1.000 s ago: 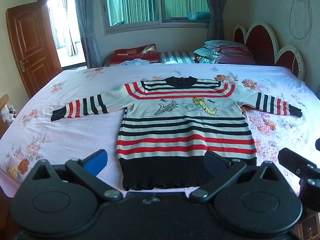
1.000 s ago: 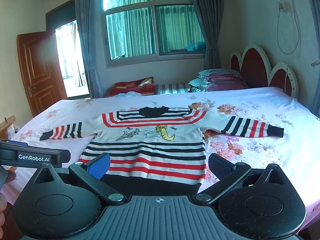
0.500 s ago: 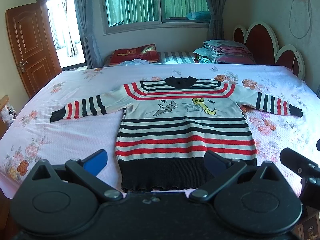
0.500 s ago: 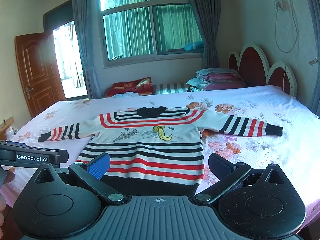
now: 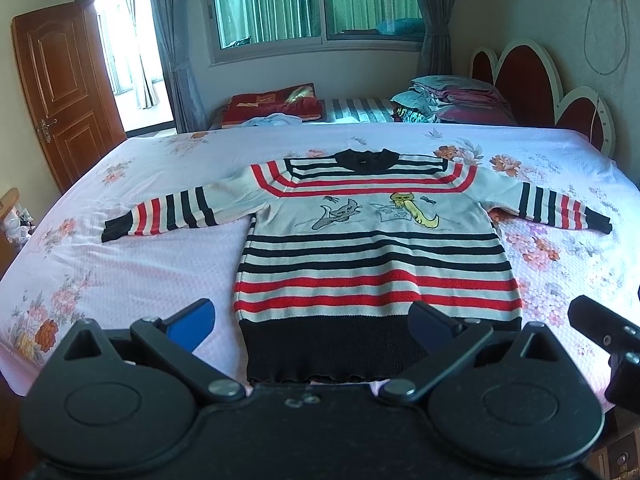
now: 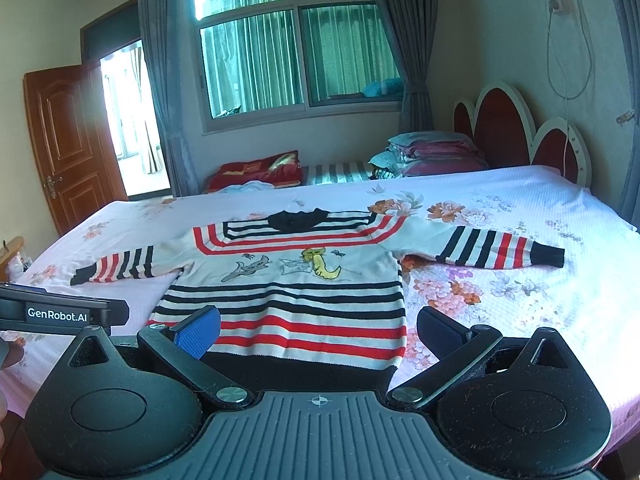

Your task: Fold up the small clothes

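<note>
The sweater hem's near edge is hidden behind the right gripper body.

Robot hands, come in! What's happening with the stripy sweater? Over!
Left gripper open, empty. Right gripper open, empty. Red, black and white striped knit sweater flat on floral pink bedspread, sleeves spread, unfolded. Nothing in the way.

Floral bed, curtained window, open wooden door
</note>
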Motion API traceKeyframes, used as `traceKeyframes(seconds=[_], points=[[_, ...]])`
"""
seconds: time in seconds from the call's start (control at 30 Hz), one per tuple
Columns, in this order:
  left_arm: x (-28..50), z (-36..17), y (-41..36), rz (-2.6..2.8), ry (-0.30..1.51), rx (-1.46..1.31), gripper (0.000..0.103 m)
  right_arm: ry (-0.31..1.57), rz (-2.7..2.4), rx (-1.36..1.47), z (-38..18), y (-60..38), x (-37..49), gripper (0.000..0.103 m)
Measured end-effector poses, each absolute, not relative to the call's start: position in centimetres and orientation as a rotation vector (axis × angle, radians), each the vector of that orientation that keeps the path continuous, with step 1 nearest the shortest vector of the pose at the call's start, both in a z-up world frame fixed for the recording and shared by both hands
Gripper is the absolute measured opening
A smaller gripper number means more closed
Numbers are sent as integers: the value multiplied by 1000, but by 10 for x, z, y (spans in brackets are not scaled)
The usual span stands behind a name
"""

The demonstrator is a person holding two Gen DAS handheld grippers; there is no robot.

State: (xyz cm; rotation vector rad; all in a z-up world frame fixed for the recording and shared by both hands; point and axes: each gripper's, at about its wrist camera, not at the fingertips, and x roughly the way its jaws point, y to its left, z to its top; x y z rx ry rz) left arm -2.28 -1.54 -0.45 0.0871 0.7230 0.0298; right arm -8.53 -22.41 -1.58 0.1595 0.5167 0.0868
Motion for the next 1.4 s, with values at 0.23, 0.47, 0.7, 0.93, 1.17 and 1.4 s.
traceKeyframes(seconds=[0.23, 0.47, 0.7, 0.93, 1.17, 1.4], points=[[-11, -8, -15, 39, 735, 89, 103, 526, 79, 164, -19, -224, -79, 103], [6, -14, -12, 40, 759, 91, 103, 545, 54, 158, -27, -225, -68, 103], [31, -23, -12, 36, 781, 102, 103, 562, 19, 172, -35, -230, -48, 103], [68, -32, -4, 48, 784, 107, 103, 578, -37, 178, -43, -235, -18, 103], [116, -43, 6, 19, 792, 98, 103, 578, -99, 220, -53, -244, 17, 103], [168, -55, 9, -29, 754, 182, 103, 568, -199, 262, -58, -253, 58, 103]])
